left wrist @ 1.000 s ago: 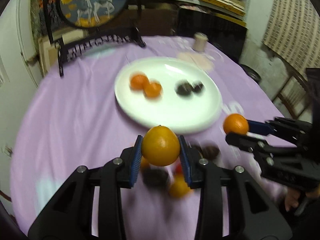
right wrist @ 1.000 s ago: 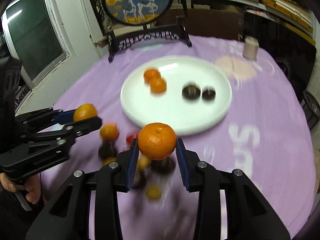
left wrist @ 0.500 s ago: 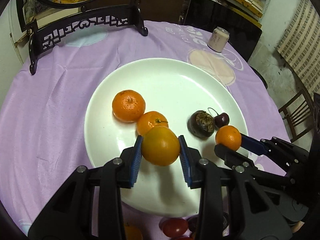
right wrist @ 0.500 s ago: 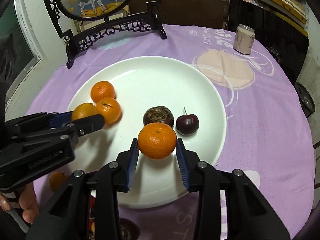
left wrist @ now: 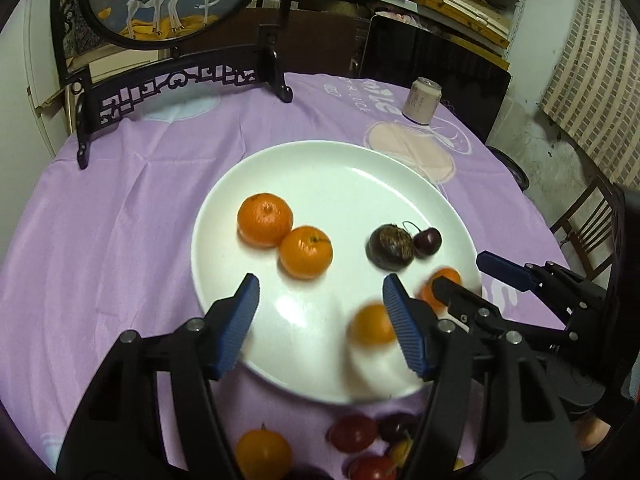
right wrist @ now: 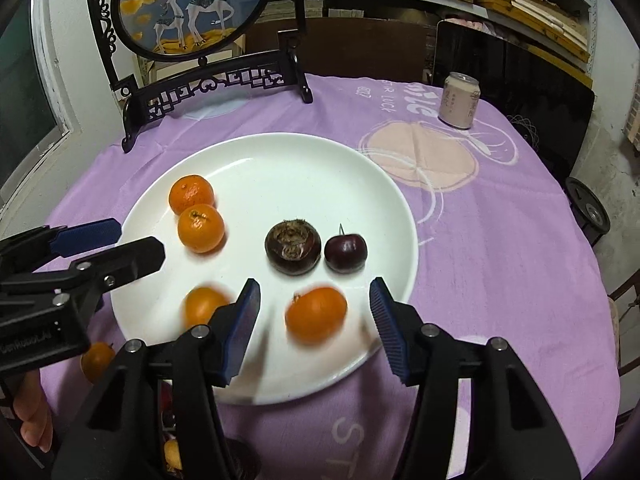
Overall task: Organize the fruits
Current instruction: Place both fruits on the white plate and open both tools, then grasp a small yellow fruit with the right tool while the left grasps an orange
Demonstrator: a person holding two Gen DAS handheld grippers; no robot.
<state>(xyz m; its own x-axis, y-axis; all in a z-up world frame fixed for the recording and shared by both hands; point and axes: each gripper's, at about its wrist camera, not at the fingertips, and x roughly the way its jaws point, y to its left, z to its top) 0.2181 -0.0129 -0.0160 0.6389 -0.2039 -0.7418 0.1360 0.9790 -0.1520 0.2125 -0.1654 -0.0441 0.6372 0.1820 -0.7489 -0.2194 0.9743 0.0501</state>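
A white plate (left wrist: 320,168) (right wrist: 280,160) sits on the purple cloth. Two tangerines (left wrist: 265,219) (right wrist: 200,229) lie touching at its left, a dark water chestnut (left wrist: 390,247) (right wrist: 293,246) and a cherry (left wrist: 427,241) (right wrist: 345,253) at its right. My left gripper (left wrist: 320,320) is open over the plate's near rim; a blurred tangerine (left wrist: 370,325) (right wrist: 202,306) lies by its right finger. My right gripper (right wrist: 314,320) is open, with another blurred tangerine (right wrist: 316,314) (left wrist: 440,286) on the plate between its fingers.
Loose fruit lies off the plate near me: a tangerine (left wrist: 263,454) and several red and dark fruits (left wrist: 354,432). A can (right wrist: 458,100) stands at the far right. A black framed deer screen (right wrist: 188,4) stands at the back. A chair (left wrist: 588,232) is at the right.
Both grippers have opened and let go of their tangerines, which now lie or roll, blurred, on the near part of the plate. Both grippers have pulled back slightly.
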